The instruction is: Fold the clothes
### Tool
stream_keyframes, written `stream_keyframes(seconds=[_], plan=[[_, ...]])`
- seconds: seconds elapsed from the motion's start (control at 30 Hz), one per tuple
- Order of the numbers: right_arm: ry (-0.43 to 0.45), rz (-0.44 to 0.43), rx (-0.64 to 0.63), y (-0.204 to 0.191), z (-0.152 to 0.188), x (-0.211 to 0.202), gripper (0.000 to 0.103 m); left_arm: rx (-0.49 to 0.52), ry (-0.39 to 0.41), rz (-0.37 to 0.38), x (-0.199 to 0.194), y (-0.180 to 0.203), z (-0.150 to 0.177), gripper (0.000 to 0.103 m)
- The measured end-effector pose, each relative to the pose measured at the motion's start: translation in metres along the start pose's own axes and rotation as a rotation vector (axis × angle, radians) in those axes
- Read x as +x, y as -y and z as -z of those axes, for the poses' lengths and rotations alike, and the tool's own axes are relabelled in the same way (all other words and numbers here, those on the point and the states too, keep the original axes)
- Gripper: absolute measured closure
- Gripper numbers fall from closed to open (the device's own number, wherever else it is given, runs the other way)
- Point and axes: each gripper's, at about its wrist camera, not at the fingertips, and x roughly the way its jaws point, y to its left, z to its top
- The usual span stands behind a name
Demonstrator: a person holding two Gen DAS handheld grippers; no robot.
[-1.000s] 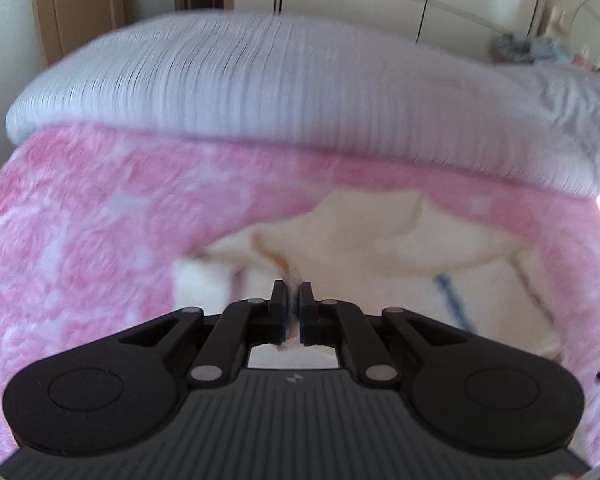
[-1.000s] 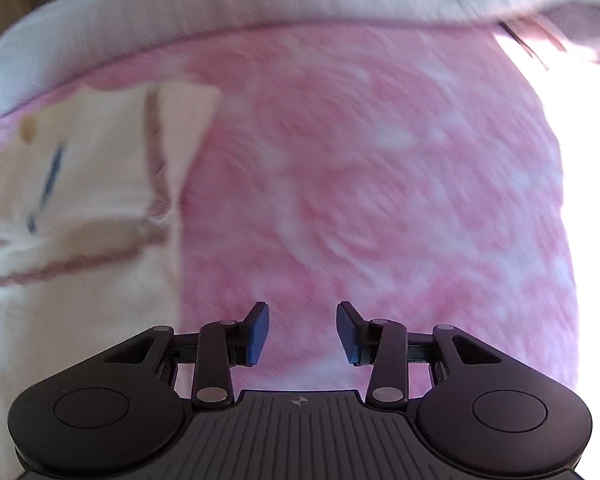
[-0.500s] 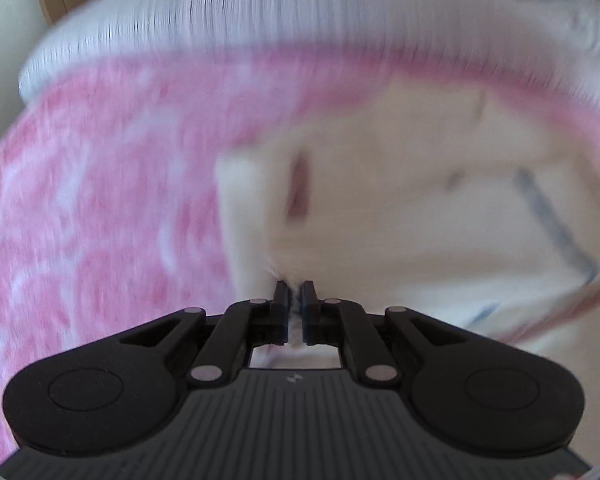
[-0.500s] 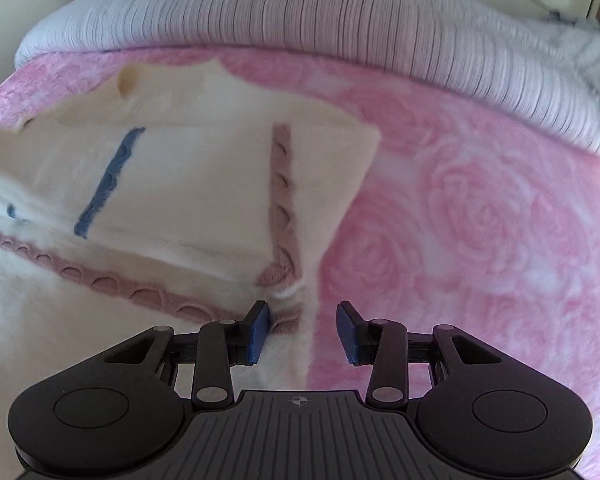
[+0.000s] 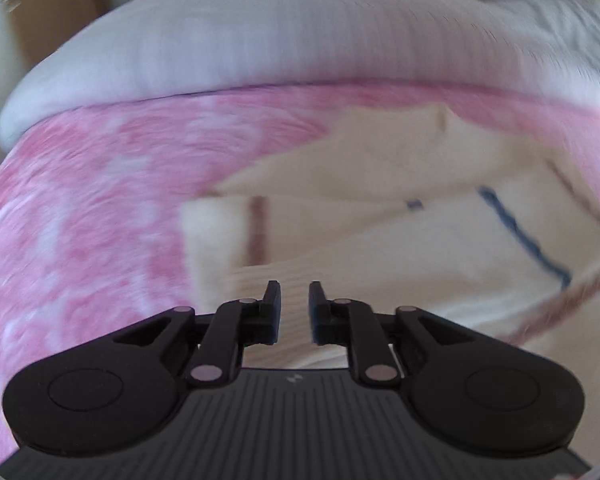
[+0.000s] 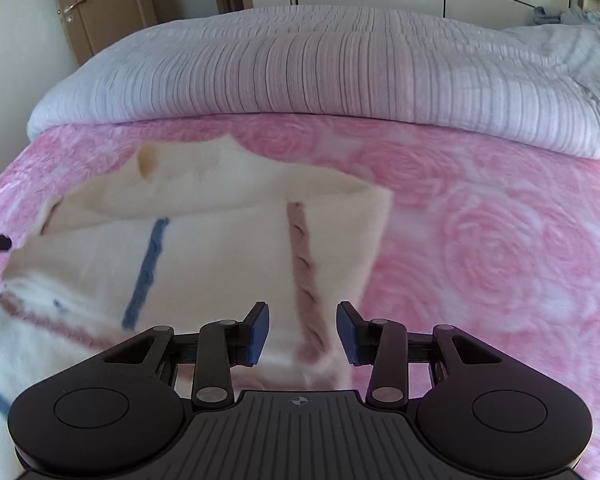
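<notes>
Left gripper [image 5: 294,308]: jaws, pinched on the edge of the cream knitted sweater with blue and mauve cable stripes [image 5: 400,240] a second ago, now opening; fabric released, lying below and beyond the fingertips, no longer between them. Right gripper [image 6: 302,330]: previously over bare pink rose-patterned blanket [image 6: 480,248], now over the sweater's folded sleeve; mauve cable stripe [image 6: 305,276] running between the parted jaws.
</notes>
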Motion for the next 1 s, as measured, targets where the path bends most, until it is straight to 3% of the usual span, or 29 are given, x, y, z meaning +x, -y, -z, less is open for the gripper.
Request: stream_keyframes(seconds=[0.03,0.17,0.27,0.43,0.57,0.6,0.77,0.83,0.9,1.0], plan=[[-0.005,0.010,0.000,-0.002,0.002,0.008,0.062,0.021,-0.013,-0.003,0.010,0.002,0.003,0.088],[-0.047,0.065,-0.035,-0.004,0.014,0.031,0.061,-0.047,-0.006,0.033,0.018,-0.013,0.011,0.090],[-0.089,0.121,0.013,0.000,0.007,0.018,0.061,-0.044,0.004,-0.002,-0.002,-0.020,0.009,0.092],[-0.051,0.082,0.018,-0.018,0.018,-0.021,0.061,-0.002,-0.015,0.079,-0.036,-0.014,0.046,0.091],[-0.160,0.105,-0.046,-0.041,0.064,-0.031,0.061,0.032,-0.095,0.098,-0.055,-0.005,0.109,0.090],[-0.192,0.124,-0.060,-0.044,0.079,-0.035,0.061,0.021,-0.080,0.100,-0.067,-0.006,0.125,0.090],[-0.223,0.189,0.025,-0.047,0.157,-0.110,0.061,-0.016,-0.134,0.131,-0.126,-0.011,0.186,0.090],[-0.259,0.242,0.024,-0.056,0.180,-0.139,0.061,-0.001,-0.192,0.140,-0.142,-0.011,0.203,0.089],[-0.373,0.289,0.051,-0.067,0.197,-0.155,0.061,-0.017,-0.233,0.148,-0.156,-0.014,0.215,0.089],[-0.408,0.327,0.182,-0.069,0.199,-0.174,0.061,-0.060,-0.271,0.139,-0.169,-0.019,0.208,0.089]])
